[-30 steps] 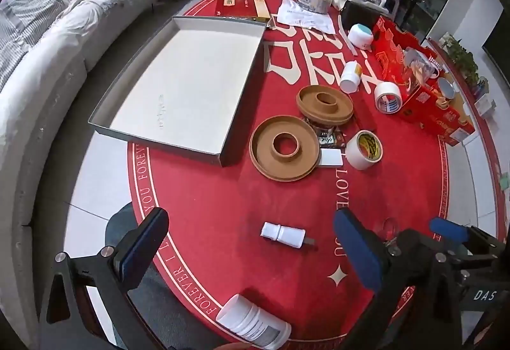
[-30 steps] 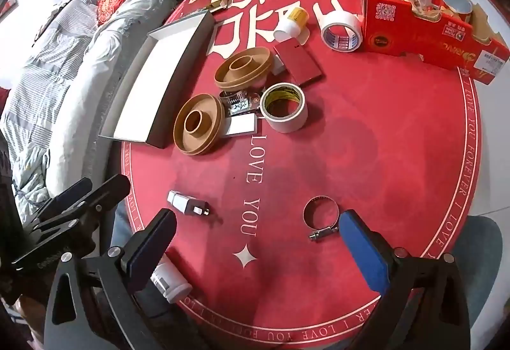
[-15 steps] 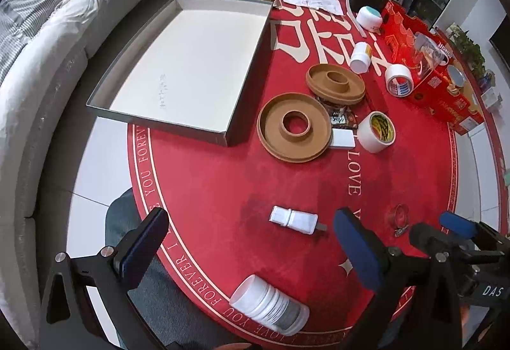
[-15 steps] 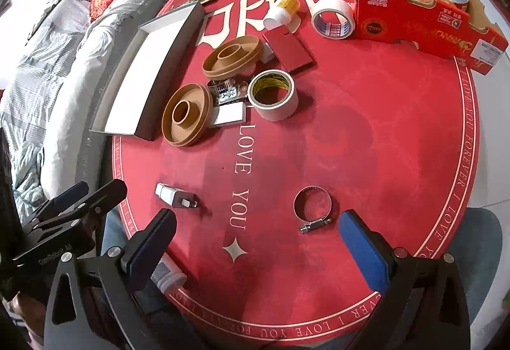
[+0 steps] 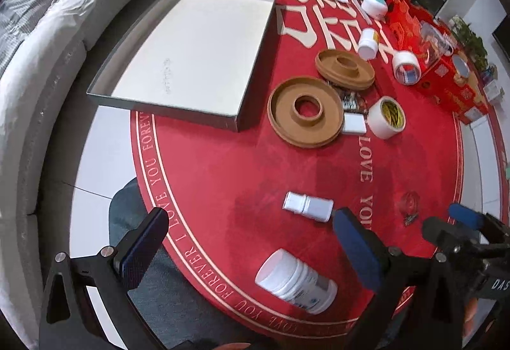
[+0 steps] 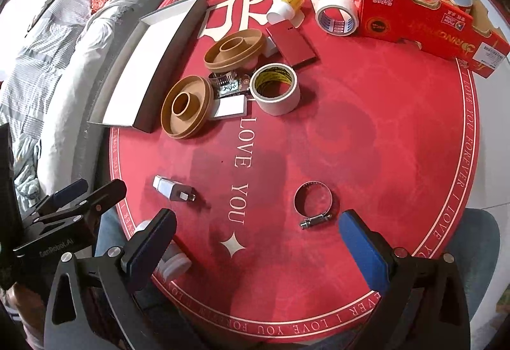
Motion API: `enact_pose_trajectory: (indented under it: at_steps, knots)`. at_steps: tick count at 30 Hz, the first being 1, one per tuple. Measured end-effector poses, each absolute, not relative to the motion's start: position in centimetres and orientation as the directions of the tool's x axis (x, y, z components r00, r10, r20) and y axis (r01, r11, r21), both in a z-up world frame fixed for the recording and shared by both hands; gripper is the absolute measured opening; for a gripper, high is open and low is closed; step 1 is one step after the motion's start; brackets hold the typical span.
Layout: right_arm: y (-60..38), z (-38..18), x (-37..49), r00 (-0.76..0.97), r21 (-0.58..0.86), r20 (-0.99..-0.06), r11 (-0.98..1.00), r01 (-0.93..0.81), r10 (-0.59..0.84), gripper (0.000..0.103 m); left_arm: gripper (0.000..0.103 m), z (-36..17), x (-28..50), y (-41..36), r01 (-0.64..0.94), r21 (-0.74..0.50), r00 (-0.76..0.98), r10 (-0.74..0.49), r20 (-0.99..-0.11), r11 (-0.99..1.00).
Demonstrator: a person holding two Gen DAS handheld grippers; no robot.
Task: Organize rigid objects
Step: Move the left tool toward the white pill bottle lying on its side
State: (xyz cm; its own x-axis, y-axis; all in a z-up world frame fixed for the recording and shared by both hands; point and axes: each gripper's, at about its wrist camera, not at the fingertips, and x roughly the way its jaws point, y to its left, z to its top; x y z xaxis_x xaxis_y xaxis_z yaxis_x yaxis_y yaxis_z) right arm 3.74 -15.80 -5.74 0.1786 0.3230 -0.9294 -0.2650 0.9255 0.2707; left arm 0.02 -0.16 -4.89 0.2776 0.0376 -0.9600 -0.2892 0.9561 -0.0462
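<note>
Big grey tray (image 5: 191, 50) lying bare in the upper left, probably the drop-off spot; round red surface (image 5: 255, 171) scattered with loose pieces. Low in frame, left gripper (image 5: 251, 241) poised over the white bottle (image 5: 295, 281), fingers released, holding nothing. Right gripper (image 6: 255, 245) likewise spread wide, hose clamp (image 6: 314, 202) just ahead, untouched

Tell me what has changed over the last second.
Both open grippers, left gripper and right gripper, drew back toward the table's near edge, bringing the white bottle further into view. Nothing was gripped or released; the hose clamp and charger stayed put.
</note>
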Motion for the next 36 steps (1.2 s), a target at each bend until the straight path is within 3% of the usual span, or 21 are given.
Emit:
enact_pose_trajectory:
  at_steps: [5, 16, 36]
  knots:
    - [-15.7, -6.0, 3.6, 0.168, 0.27, -0.932, 0.925, -0.267, 0.321, 0.103, 0.103, -5.3, -0.4, -1.0, -0.222, -0.054, 0.252, 0.004, -0.968, 0.974]
    - [-15.8, -6.3, 2.9, 0.15, 0.265, -0.937, 0.922, -0.281, 0.315, 0.103, 0.103, -5.3, -1.8, -4.0, 0.084, -0.039, 0.24, -0.058, -0.969, 0.996]
    - [-15.9, -7.3, 2.3, 0.122, 0.271, -0.942, 0.925, -0.268, 0.312, 0.103, 0.103, -6.8, -3.0, -4.8, 0.19, -0.015, 0.203, -0.054, -0.978, 0.982]
